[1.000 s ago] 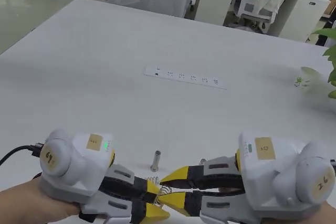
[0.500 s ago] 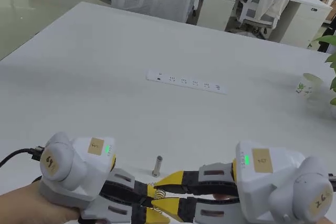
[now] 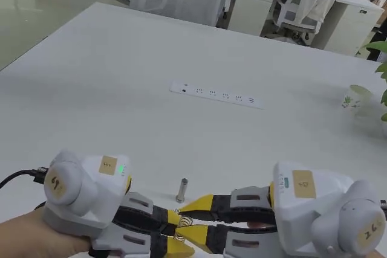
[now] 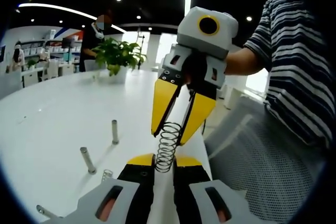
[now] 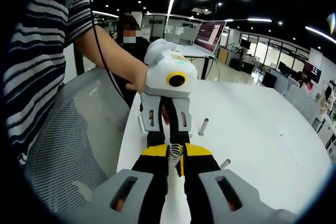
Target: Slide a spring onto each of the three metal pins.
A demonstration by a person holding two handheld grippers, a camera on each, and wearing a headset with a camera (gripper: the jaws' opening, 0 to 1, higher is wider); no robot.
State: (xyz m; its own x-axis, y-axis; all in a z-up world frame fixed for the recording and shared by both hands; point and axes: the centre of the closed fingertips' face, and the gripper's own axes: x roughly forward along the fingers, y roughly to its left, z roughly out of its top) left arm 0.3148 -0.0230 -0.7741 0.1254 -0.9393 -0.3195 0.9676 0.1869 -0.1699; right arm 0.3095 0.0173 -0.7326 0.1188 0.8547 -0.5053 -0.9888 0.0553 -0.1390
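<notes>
Steel spring (image 4: 167, 148), lower centre: unmoved, pinched by left gripper (image 4: 164, 161), jaws closed. Right gripper (image 4: 169, 136) straddles its tip, grip uncertain. Metal pins (image 4: 114, 131) remain bare.

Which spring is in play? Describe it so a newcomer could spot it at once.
At the near edge of the white table, the left claw and right claw meet tip to tip. The spring spans between them, off the surface. Unlike the solid pins standing nearby, it is a bare wire coil.
</notes>
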